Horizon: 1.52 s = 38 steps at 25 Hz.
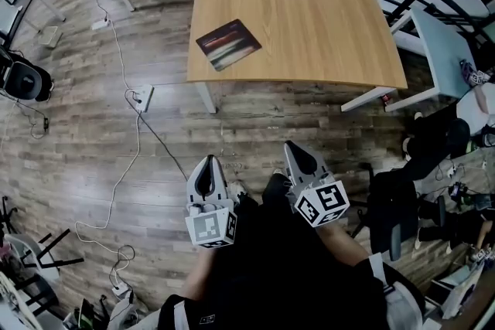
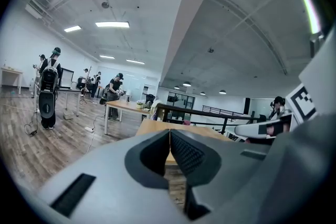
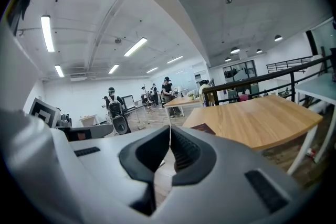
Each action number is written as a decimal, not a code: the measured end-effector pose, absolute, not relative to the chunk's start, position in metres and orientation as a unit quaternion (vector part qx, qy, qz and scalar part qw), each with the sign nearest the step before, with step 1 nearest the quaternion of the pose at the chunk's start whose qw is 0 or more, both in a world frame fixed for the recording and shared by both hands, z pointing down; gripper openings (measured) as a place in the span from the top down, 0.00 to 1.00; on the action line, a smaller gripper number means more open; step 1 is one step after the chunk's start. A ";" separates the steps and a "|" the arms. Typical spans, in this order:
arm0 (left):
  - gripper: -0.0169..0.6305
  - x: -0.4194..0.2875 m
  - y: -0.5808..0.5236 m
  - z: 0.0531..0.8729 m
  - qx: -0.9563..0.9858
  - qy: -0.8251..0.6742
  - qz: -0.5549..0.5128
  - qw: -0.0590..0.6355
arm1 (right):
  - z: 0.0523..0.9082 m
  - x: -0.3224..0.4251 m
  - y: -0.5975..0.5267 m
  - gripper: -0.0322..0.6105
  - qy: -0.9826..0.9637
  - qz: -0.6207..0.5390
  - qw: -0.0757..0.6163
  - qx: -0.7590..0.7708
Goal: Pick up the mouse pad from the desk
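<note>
Two tongs: left tongs (image 1: 207, 165) and right tongs (image 1: 298, 147), both pressed shut on nothing, over the wood floor (image 1: 69, 166), short of the surface (image 1: 325, 27).
Task thing: mouse pad (image 1: 228, 44) lies flat near the surface's front left corner, well apart from both.
Hidden: right gripper view shows only part of the pad; left gripper view hides it.

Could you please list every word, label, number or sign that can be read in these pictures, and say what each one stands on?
No readable text anywhere in these views.
Mouse pad: a printed picture only, no words to be made out.
Marker cube on the left gripper, and the one on the right gripper: black-and-white square patterns, not letters or numbers.
</note>
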<state>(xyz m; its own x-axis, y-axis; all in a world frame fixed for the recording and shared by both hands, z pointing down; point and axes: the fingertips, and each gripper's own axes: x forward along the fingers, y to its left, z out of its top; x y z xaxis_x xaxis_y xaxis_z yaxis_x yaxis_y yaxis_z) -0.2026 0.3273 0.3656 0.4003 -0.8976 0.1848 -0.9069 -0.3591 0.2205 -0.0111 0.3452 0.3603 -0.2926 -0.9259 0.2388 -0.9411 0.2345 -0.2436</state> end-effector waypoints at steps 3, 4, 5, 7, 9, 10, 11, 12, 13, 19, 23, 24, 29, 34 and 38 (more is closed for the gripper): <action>0.94 -0.208 0.324 0.369 0.825 -0.546 0.023 0.143 | 0.364 -0.015 0.341 0.90 -0.782 0.173 0.026 0.598; 0.94 -0.209 0.322 0.370 0.825 -0.546 0.024 0.144 | 0.365 -0.016 0.339 0.90 -0.781 0.173 0.027 0.599; 0.94 -0.211 0.320 0.370 0.824 -0.547 0.024 0.144 | 0.366 -0.017 0.336 0.90 -0.782 0.174 0.029 0.598; 0.94 -0.213 0.313 0.372 0.823 -0.549 0.025 0.144 | 0.370 -0.020 0.328 0.90 -0.784 0.176 0.030 0.595; 0.94 -0.214 0.303 0.372 0.821 -0.553 0.027 0.143 | 0.372 -0.023 0.316 0.90 -0.788 0.174 0.031 0.590; 0.94 -0.215 0.297 0.373 0.819 -0.555 0.028 0.142 | 0.372 -0.024 0.309 0.90 -0.790 0.173 0.032 0.587; 0.94 -0.214 0.291 0.374 0.818 -0.558 0.029 0.140 | 0.372 -0.025 0.301 0.90 -0.792 0.172 0.032 0.584; 0.94 -0.214 0.284 0.375 0.816 -0.561 0.031 0.139 | 0.374 -0.025 0.295 0.90 -0.795 0.173 0.032 0.581; 0.94 -0.213 0.278 0.377 0.814 -0.564 0.033 0.139 | 0.376 -0.024 0.288 0.90 -0.797 0.174 0.032 0.578; 0.94 -0.201 0.231 0.383 0.805 -0.575 0.040 0.142 | 0.378 -0.011 0.237 0.90 -0.804 0.170 0.037 0.569; 0.94 -0.181 0.196 0.388 0.799 -0.581 0.046 0.147 | 0.381 0.008 0.198 0.90 -0.807 0.177 0.041 0.562; 0.94 -0.175 0.187 0.388 0.798 -0.583 0.048 0.148 | 0.382 0.012 0.188 0.90 -0.808 0.179 0.042 0.559; 0.94 -0.151 0.140 0.385 0.788 -0.596 0.056 0.145 | 0.383 0.030 0.132 0.90 -0.820 0.180 0.050 0.541; 0.94 -0.128 0.099 0.391 0.774 -0.612 0.066 0.151 | 0.386 0.049 0.084 0.90 -0.832 0.181 0.061 0.521; 0.94 -0.112 0.067 0.398 0.760 -0.626 0.076 0.159 | 0.390 0.061 0.047 0.90 -0.842 0.183 0.070 0.502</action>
